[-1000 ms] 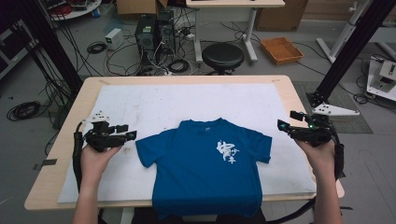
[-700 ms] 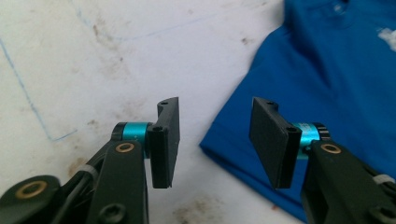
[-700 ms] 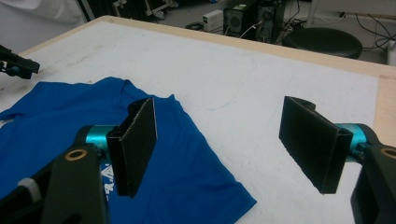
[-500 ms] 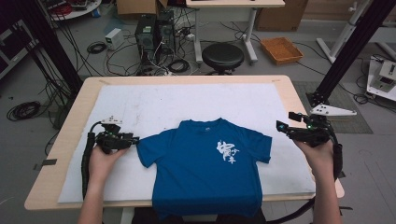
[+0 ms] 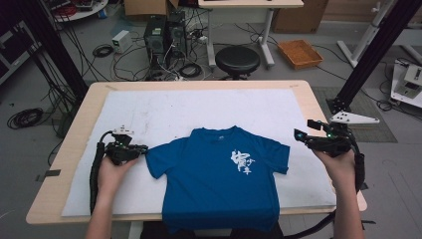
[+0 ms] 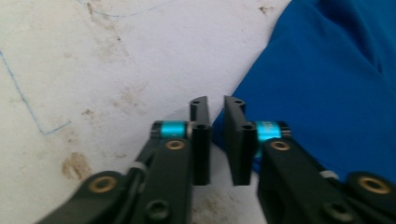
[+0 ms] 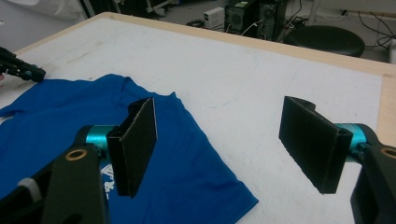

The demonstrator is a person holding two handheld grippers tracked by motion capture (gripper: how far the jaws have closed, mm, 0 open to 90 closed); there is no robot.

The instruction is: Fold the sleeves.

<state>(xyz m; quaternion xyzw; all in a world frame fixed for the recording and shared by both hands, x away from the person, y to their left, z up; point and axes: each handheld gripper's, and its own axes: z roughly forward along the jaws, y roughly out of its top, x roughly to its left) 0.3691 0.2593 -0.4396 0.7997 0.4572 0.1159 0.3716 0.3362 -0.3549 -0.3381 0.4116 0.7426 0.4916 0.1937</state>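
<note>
Blue T-shirt, sleeve edge in left gripper jaws

left tool: black jaws, teal collars, brass screws | right tool: ribbed black pads | black cables, bare forearms

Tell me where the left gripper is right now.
In the high view the left gripper sits at the left of the white mat, its nearly closed jaws at the edge of the blue T-shirt's sleeve.

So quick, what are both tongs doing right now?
Left tongs: just closed, pinching the edge of the blue T-shirt sleeve.
Right tongs: wide open, holding nothing, above the shirt's other sleeve.
</note>
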